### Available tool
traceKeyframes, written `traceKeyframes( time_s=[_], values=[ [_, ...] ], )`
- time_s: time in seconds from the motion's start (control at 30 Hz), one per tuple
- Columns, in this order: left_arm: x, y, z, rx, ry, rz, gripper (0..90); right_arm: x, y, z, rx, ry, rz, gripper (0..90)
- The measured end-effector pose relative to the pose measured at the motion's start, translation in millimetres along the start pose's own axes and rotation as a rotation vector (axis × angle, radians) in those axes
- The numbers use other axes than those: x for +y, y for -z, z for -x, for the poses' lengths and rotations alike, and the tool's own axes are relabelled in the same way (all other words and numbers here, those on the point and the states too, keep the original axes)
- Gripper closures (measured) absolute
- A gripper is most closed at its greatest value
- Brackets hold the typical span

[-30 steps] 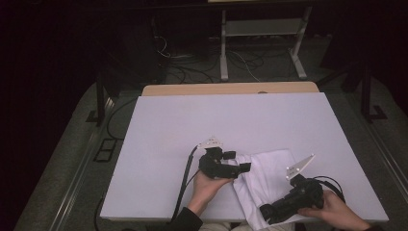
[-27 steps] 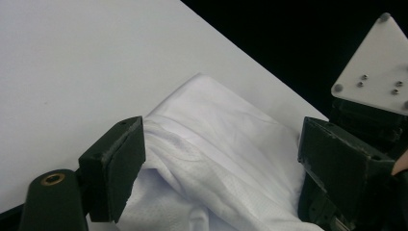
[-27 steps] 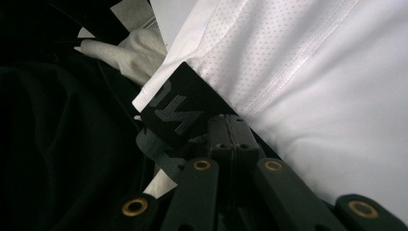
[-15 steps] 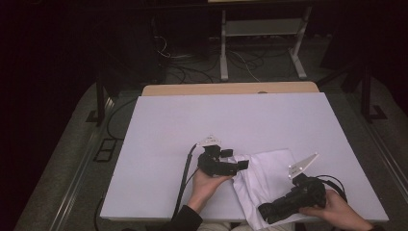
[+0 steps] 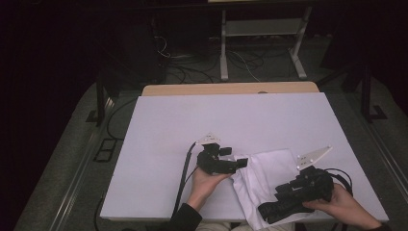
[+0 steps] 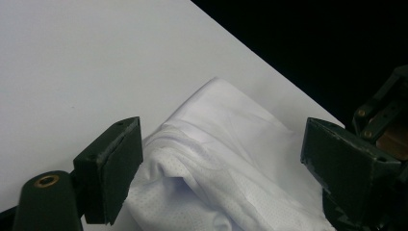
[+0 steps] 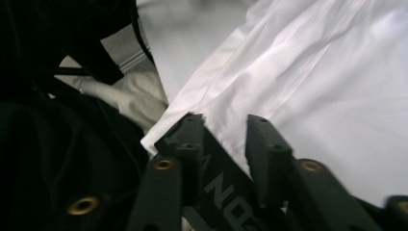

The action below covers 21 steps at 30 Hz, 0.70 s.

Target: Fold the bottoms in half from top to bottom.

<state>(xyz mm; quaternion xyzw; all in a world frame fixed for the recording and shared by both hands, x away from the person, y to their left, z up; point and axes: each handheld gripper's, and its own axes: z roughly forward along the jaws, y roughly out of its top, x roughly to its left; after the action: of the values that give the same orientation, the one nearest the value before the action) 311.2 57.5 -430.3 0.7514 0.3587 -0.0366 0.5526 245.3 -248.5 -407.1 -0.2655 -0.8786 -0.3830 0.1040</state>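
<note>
White fabric, one piece: a single folded cloth (image 5: 267, 175) of thin, finely perforated mesh, lying on the bench (image 5: 231, 125) near its front edge, toward the front right corner. Creased and layered, with a rolled fold at the left end and a band of straight ribbed lines running along one border. Soft sheen on the upper layer, no print or colour visible.

Two hand-held grippers, counted: one in each hand. Left hand-held gripper (image 5: 243, 162) resting at the cloth's left end, jaws spread wide with the rolled fold between them, pads standing clear of the fabric on both sides in the left gripper view (image 6: 219, 166). Right hand-held gripper (image 5: 264, 211) low over the cloth's front edge, right at the front edge of the bench; jaws narrow and just been opening, a gap showing between them (image 7: 226, 137), the cloth's corner lying beyond the tips, probably no longer pinched, though blurred there.

Two hands, two trailing cables. One pale lilac-white bench top, with a wooden strip along its far edge.
</note>
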Motion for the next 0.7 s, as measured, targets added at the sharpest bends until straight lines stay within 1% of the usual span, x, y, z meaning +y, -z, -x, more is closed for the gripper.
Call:
traceKeyframes(
  time_s=[0.13, 0.2, 0.27, 0.4, 0.47, 0.6, 0.63, 0.7],
  values=[
    [1.2, -1.2, -0.8, 0.001, 0.001, -0.006, 13.4, 6.3, 8.6, 1.6, -0.032, 0.007, 0.040, 54.9],
    [1.6, -1.7, -1.1, 0.001, 0.002, -0.008, 13.1, 9.5, 12.4, 4.2, -0.050, 0.011, 0.060, 52.3],
    [2.0, -1.9, -1.8, 0.002, 0.002, -0.008, 13.0, 12.5, 15.5, 7.7, -0.060, 0.005, 0.071, 47.1],
    [2.1, -2.6, -3.7, 0.008, 0.007, -0.014, 12.9, 15.7, 19.5, 19.9, -0.079, -0.021, 0.098, 37.4],
    [2.0, -3.2, -5.1, 0.010, 0.011, -0.017, 12.9, 16.0, 21.3, 25.7, -0.087, -0.033, 0.110, 29.7],
    [2.1, -3.7, -7.9, 0.017, 0.016, -0.017, 12.9, 16.5, 22.8, 35.2, -0.133, -0.061, 0.134, 18.2],
    [2.1, -3.9, -8.4, 0.018, 0.018, -0.015, 12.9, 16.5, 23.2, 37.3, -0.142, -0.067, 0.139, 16.3],
    [2.1, -4.2, -9.4, 0.022, 0.023, -0.017, 12.8, 16.2, 24.3, 41.5, -0.142, -0.077, 0.148, 13.5]
  ],
)
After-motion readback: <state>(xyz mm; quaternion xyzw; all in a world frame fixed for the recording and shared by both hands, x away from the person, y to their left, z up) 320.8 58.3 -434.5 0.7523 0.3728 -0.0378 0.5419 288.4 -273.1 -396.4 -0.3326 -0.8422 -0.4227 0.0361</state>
